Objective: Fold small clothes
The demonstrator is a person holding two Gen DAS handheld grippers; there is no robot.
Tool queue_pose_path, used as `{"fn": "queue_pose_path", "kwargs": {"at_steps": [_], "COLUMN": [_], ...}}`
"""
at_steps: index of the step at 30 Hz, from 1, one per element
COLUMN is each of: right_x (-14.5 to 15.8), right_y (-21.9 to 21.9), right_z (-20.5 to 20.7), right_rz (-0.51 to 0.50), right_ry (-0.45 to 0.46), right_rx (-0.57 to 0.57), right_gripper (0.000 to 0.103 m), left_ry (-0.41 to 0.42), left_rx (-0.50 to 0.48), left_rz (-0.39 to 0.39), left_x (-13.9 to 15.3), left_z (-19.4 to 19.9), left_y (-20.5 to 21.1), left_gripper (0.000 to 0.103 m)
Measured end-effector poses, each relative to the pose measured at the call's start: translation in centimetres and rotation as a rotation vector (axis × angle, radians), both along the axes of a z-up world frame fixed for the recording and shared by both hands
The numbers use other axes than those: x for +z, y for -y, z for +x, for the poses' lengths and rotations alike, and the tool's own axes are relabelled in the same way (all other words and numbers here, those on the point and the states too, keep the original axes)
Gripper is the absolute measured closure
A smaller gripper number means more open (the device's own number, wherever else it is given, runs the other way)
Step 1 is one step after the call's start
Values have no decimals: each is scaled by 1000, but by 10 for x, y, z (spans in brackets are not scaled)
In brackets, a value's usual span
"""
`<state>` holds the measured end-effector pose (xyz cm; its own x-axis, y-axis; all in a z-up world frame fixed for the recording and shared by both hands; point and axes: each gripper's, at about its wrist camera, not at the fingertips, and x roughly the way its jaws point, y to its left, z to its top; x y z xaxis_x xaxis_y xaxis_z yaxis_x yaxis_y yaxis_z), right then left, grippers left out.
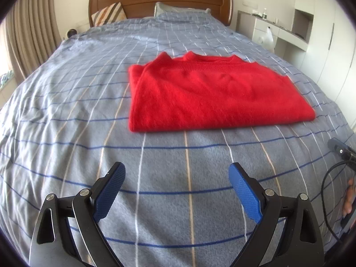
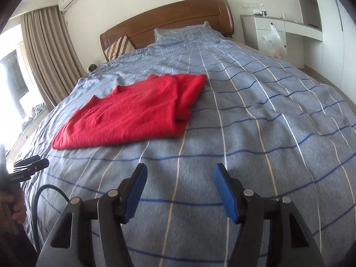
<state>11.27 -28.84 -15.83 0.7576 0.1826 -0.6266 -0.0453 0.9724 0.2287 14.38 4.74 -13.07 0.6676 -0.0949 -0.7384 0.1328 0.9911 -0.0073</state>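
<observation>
The red sweater [image 1: 213,93] lies folded flat on the bed [image 1: 89,115], well ahead of both grippers and touching neither. In the left wrist view it sits beyond the left gripper [image 1: 176,173] and somewhat to the right of it, collar toward the headboard [image 1: 160,0]. In the right wrist view the sweater [image 2: 131,113] lies ahead and to the left of the right gripper [image 2: 179,173], with a folded layer showing along its right edge.

Both sets of jaws stand open with nothing between them, only the checked blue cover [image 2: 255,133] showing in the gaps. The left pair is spread wider than the right.

2 pillows lean at the headboard: a striped one [image 1: 109,14] and a blue one [image 1: 178,11], partly hidden by the cover.

The sweater's edges are blurred in both views, so its layers cannot be counted. At the right rim of the left view, a hand [image 1: 349,198], a cable [image 1: 329,191] and part of the other gripper are cut off. At the left rim of the right view, another hand [image 2: 13,207] and dark gripper parts are likewise cut off. Small items on the white desk [image 1: 273,25] are too small to make out.
</observation>
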Motion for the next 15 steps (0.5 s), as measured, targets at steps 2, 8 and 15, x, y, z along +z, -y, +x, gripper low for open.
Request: {"fn": "queue_pose_path", "kwargs": {"at_steps": [2, 8, 15], "right_x": [-8, -19, -26], "right_y": [-8, -15, -18], "right_z": [-9, -9, -8], "right_rz": [-38, -80, -93], "right_ry": [-1, 2, 6], "right_rx": [4, 28, 24], "right_gripper": [38, 33, 29], "left_ry": [-3, 3, 34], "left_rx": [17, 29, 24], "left_rz": [-3, -10, -34], "left_x": [-11, -34, -38], "left_z": [-1, 5, -1], "left_y": [4, 7, 4], "left_gripper": [8, 0, 0]}}
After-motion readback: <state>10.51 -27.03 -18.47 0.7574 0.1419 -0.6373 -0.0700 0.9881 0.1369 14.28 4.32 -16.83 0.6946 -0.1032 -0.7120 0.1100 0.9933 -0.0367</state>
